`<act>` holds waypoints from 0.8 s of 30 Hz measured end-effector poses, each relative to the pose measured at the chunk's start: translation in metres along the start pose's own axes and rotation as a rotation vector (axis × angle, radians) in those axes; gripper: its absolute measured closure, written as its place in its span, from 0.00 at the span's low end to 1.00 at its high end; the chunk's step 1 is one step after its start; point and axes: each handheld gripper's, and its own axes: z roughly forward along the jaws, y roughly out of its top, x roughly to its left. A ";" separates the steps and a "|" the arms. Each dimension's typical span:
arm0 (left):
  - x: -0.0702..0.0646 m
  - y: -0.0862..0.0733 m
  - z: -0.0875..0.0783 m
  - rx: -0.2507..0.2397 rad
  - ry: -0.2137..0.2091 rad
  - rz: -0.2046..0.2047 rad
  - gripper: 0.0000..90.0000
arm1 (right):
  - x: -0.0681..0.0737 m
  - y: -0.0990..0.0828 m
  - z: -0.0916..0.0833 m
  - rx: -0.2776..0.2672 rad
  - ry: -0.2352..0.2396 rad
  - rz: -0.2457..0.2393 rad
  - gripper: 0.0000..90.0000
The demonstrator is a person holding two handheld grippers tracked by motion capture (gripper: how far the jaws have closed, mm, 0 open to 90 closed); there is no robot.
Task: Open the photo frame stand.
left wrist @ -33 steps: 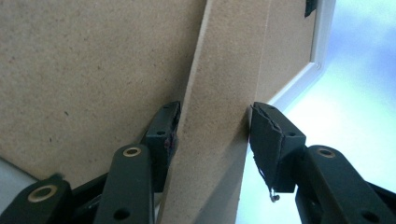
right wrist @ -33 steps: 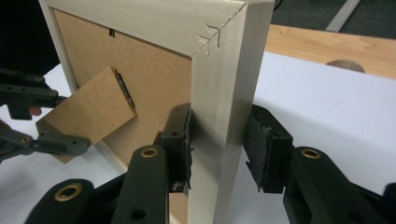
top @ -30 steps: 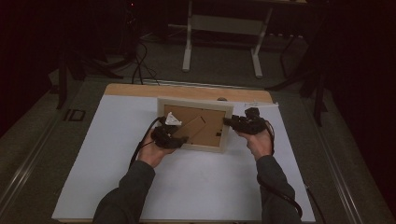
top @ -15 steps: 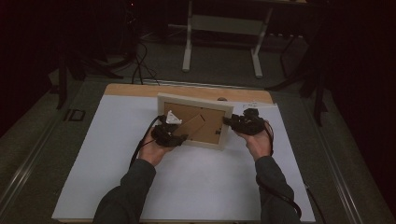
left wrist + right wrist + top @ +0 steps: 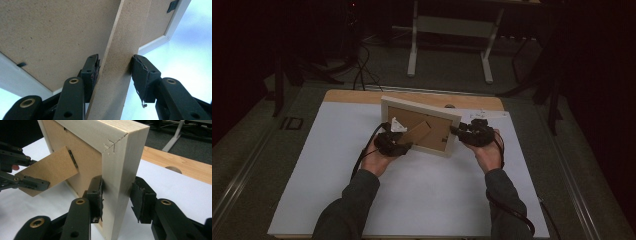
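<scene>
Pale wooden picture frame (image 5: 421, 126) stands tilted on the white sheet (image 5: 412, 190), right gripper (image 5: 117, 195) clamping its side edge, left gripper (image 5: 114, 67) gripping the brown fibreboard easel stand (image 5: 117, 62); next, likely swing it outward to prop the frame.

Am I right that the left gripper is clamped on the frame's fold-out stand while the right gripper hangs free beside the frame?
Not quite: the right gripper is clamped on the picture frame edge, as the right gripper view shows. The left gripper does grip the stand.
</scene>
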 end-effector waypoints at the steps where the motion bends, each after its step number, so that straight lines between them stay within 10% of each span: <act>1: 0.000 0.000 0.000 0.000 0.000 0.000 0.65 | 0.000 0.000 0.000 0.000 0.000 0.000 0.70; 24: 0.001 -0.001 0.002 -0.004 0.029 -0.014 0.65 | 0.010 -0.001 0.000 -0.015 0.001 -0.063 0.71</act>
